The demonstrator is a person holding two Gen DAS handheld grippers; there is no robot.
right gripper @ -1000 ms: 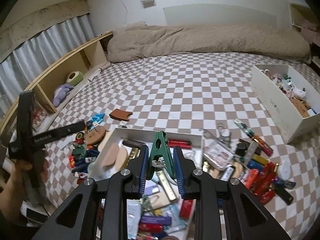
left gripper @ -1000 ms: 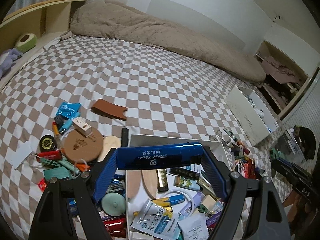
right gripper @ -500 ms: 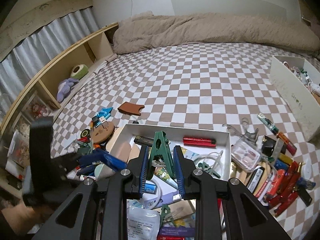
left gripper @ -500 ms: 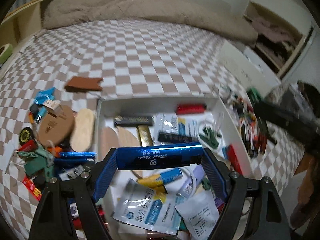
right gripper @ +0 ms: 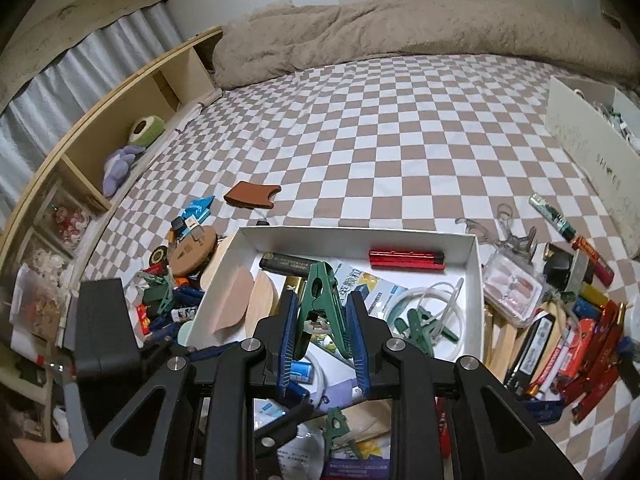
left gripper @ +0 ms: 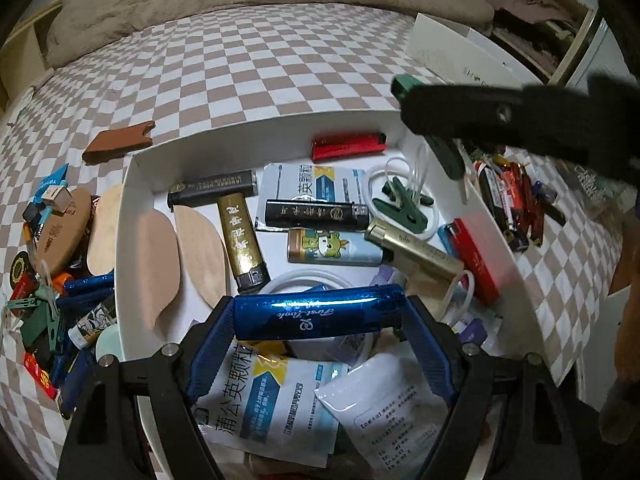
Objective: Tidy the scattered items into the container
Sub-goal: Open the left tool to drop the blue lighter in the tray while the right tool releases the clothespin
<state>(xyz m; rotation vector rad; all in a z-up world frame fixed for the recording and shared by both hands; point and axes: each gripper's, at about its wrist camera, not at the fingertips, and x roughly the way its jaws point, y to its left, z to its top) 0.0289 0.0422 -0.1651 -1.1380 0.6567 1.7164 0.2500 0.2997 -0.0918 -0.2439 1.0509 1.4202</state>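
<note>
Both grippers are lowering over the white box point(left gripper: 136, 208), having descended: left gripper point(left gripper: 318, 316) clamping a blue lighter point(left gripper: 316, 312), right gripper point(right gripper: 322, 312) clamping a green clip point(right gripper: 320, 292), both nearing release.

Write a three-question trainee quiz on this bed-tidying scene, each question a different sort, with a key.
1. True or false: the left gripper holds a blue lighter above the white box.
2. What is clamped in the right gripper? A) red lighter B) green clip C) gold lighter
3. Fill in: the brown card holder lies ____ the box.

Key
1. True
2. B: the green clip; the red lighter and the gold lighter lie in the box.
3. outside, on the checked sheet
</note>
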